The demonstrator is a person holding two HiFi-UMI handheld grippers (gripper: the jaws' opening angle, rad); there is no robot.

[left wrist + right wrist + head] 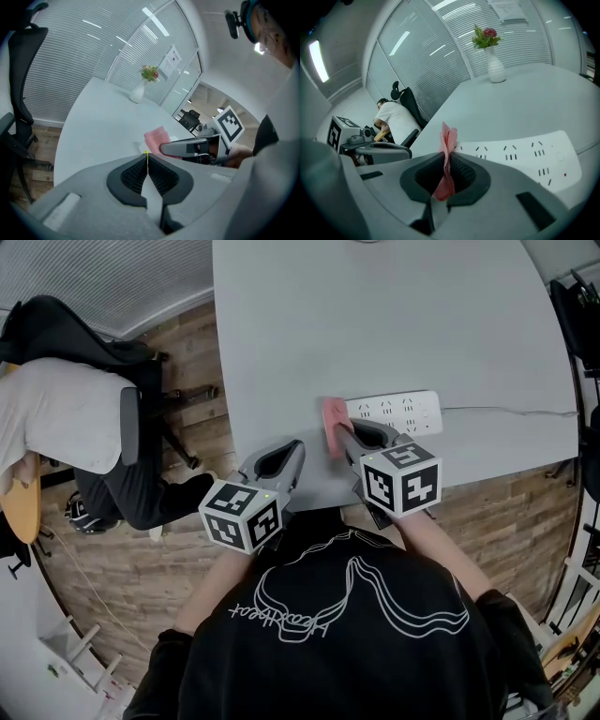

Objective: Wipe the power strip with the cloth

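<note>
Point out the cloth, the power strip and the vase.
cloth (446,157), right gripper view, middle of its pink fold.
power strip (398,413), head view, middle of its white top.
vase (495,70), right gripper view, its white body.

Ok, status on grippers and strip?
Right gripper shut on cloth, at strip left end. Left gripper shut, empty. Nothing in the way.

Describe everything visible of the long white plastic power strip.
The long white plastic power strip lies flat near the front edge of the pale grey table. Its top shows groups of dark socket slots and a small red dot toward its right end, where a thin cable leaves. At its left end the right gripper holds a pink cloth upright; whether cloth and strip touch cannot be told.
</note>
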